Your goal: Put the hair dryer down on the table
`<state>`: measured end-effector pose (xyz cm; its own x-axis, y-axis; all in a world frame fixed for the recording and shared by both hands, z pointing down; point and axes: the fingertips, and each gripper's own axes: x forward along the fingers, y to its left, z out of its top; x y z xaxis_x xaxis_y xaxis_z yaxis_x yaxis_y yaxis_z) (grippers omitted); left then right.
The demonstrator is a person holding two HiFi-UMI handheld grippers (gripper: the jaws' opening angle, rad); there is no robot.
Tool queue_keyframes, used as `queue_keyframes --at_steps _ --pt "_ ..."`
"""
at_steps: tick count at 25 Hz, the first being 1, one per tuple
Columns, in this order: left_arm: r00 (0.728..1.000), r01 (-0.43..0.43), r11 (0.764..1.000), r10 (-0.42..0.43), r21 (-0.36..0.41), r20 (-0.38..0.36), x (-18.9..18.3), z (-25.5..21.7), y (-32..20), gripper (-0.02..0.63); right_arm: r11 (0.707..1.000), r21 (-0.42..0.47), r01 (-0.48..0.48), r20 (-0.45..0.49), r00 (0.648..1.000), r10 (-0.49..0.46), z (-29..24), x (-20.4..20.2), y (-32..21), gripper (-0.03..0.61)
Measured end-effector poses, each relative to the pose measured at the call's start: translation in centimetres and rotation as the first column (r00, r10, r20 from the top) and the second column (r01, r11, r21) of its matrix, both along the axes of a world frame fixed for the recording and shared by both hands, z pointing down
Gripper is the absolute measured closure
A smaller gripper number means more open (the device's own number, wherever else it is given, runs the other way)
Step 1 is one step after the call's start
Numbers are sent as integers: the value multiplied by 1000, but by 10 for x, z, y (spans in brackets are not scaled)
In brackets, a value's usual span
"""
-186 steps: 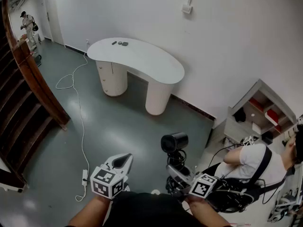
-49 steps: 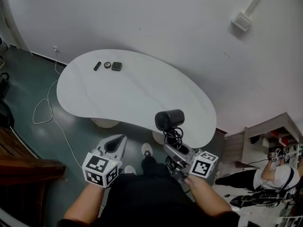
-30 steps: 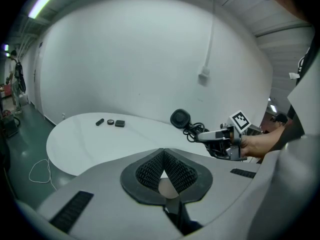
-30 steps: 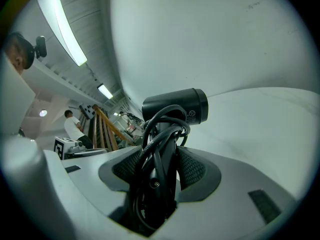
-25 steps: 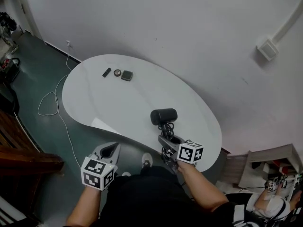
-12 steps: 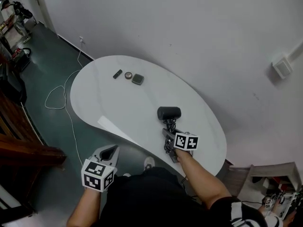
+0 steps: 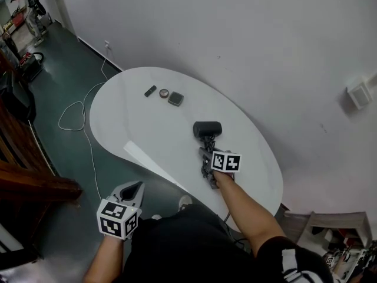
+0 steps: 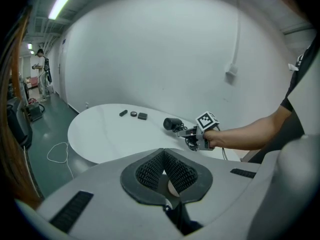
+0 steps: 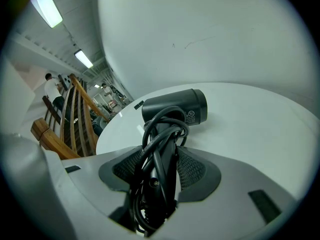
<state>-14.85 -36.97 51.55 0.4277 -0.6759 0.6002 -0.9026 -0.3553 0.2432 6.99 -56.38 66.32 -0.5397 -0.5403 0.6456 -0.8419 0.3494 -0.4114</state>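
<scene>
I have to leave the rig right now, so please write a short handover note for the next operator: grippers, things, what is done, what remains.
Right gripper: shut on the handle of the hair dryer, with the cord wound round it.
Left gripper: shut, empty, held low beside the table.
Hair dryer: over the table's near right part; I cannot tell whether it touches the top.
Done: dryer is at the table.
Left: lower it until it rests, open the right jaws, withdraw.

The hair dryer [image 7: 207, 129] is matt black, and its cord [image 9: 161, 134] is black too. The bench [image 7: 135, 128] is glossy white. The left claw [image 7: 134, 188] and right claw [image 7: 206, 153] are pale grey with dark ribbed pads [image 8: 150, 171]. Their marker cubes [image 7: 116, 218] carry black-and-white squares. The floor [image 7: 65, 81] is dark green and the wall [image 7: 235, 34] off-white.
</scene>
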Motion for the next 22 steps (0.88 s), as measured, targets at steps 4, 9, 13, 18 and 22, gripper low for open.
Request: queue_keyframes --at_steps 4,9,13,18,22 --pt "1000 12 1000 -12 0 3 -1 -3 -3 603 1000 14 21 -34 999 -20 4 -7 -17 376" --pt "999 32 999 -32 -3 16 -7 -4 -4 603 999 18 28 -90 996 -27 14 -10 -39 376" --pt "998 55 998 -55 0 21 -11 -5 1 603 1000 21 15 -108 994 -13 19 -12 -48 376" --pt "995 93 996 -93 -4 25 -19 -6 7 603 999 37 22 -116 993 -17 20 -20 -53 376" --pt "994 108 994 -108 -4 21 -23 -5 9 603 999 39 25 -117 993 -20 23 -24 -54 376"
